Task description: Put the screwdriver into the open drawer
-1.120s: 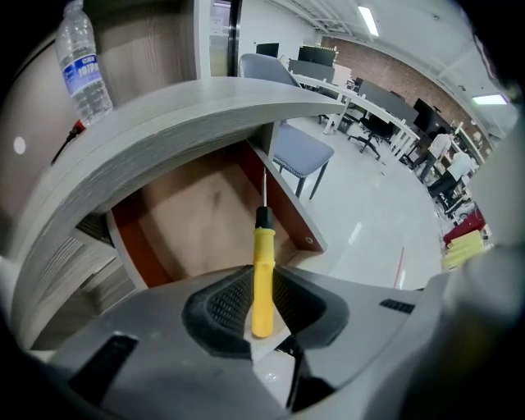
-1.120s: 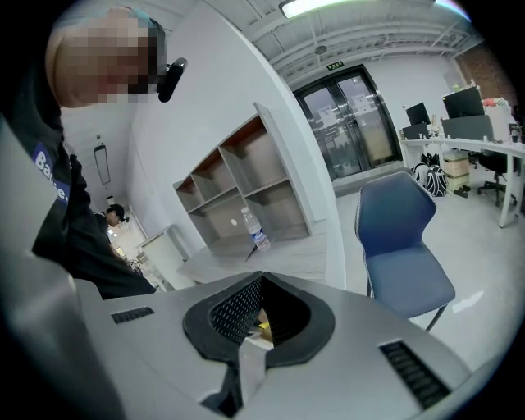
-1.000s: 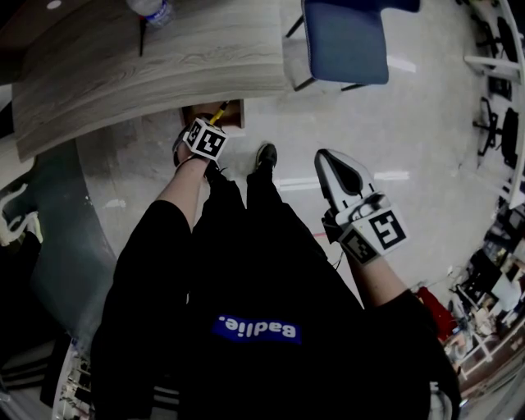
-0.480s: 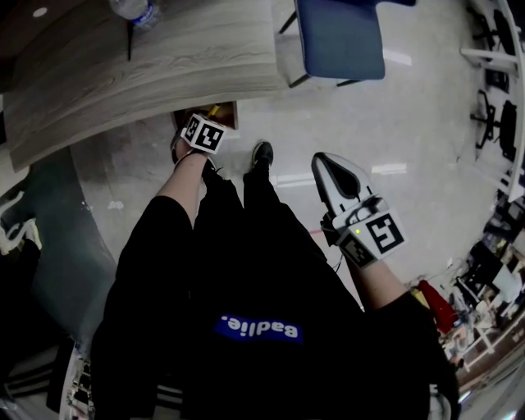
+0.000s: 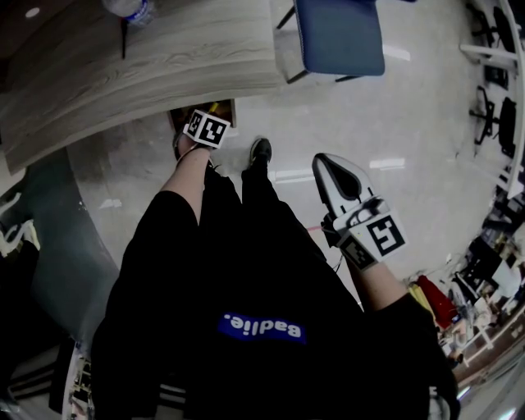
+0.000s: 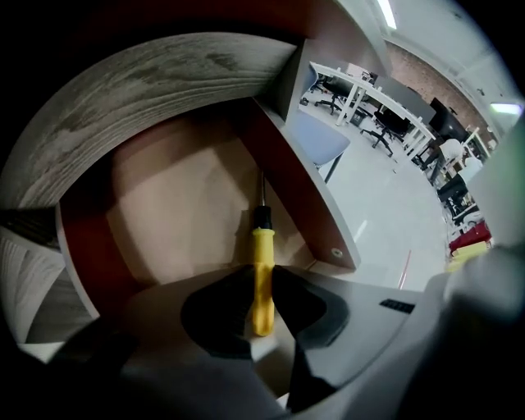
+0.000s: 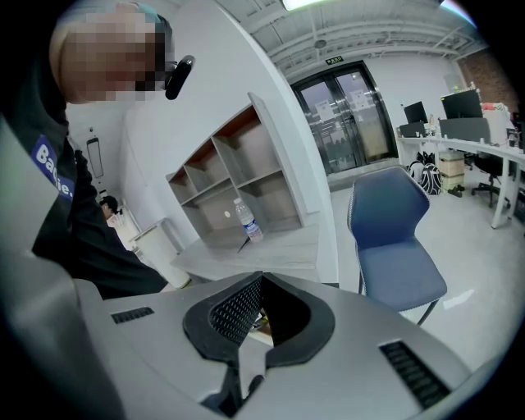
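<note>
The screwdriver (image 6: 262, 275) has a yellow handle and a thin metal shaft. My left gripper (image 6: 261, 283) is shut on that handle and points steeply down, so the shaft reaches into the open drawer (image 6: 172, 205), which has a tan bottom and red-brown walls. In the head view the left gripper's marker cube (image 5: 207, 129) covers most of the drawer (image 5: 187, 116) under the desk edge, and only a yellow bit of the screwdriver (image 5: 215, 107) shows. My right gripper (image 5: 326, 160) hangs over the floor at the right. Its jaws (image 7: 262, 277) are shut with nothing between them.
A curved wooden desk (image 5: 148, 66) juts over the drawer, with a water bottle (image 5: 127, 8) on it. A blue chair (image 5: 340, 37) stands behind the desk's right end. The person's shoe (image 5: 261, 152) is on the floor beside the drawer. Shelving (image 7: 246, 180) lines the wall.
My left gripper has sunk with the screwdriver toward the drawer, and less of the yellow handle shows in the head view. The right gripper has stayed where it was.
</note>
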Demonstrator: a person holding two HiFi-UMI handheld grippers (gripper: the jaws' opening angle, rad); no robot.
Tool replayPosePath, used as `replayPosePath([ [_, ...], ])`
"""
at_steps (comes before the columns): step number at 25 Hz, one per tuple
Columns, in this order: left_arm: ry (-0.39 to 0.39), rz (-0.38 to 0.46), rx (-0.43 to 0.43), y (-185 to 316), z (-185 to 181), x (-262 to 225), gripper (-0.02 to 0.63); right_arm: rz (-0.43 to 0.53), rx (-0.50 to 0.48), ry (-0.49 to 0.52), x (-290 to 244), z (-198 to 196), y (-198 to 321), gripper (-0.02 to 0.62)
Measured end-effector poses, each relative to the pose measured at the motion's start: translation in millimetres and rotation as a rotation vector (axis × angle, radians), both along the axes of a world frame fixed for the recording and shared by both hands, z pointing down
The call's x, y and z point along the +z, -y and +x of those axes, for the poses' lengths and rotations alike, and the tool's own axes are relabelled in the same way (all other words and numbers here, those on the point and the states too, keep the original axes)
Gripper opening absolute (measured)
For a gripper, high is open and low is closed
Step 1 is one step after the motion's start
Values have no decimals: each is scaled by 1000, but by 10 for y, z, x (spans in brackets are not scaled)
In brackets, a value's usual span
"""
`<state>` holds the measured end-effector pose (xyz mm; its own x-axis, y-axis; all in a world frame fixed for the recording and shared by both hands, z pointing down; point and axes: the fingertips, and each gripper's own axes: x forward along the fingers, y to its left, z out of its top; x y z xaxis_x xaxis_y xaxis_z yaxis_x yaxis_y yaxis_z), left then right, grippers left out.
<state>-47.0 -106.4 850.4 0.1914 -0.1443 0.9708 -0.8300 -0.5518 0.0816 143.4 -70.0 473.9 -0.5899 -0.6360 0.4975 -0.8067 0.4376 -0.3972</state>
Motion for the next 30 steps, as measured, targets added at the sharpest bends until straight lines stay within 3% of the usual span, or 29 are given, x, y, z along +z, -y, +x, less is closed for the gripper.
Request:
replayPosePath([
  [18,4,-13,62,28,16,146,94,-18,36,-47,18,44,-57,29],
  [22,-2,27,65,27,16,93,155,6,33,-54,-55,12,-86,29],
  [30,-40,78,50,10,-17,-322,152,54,19,-45,-266,-49,-56,29],
])
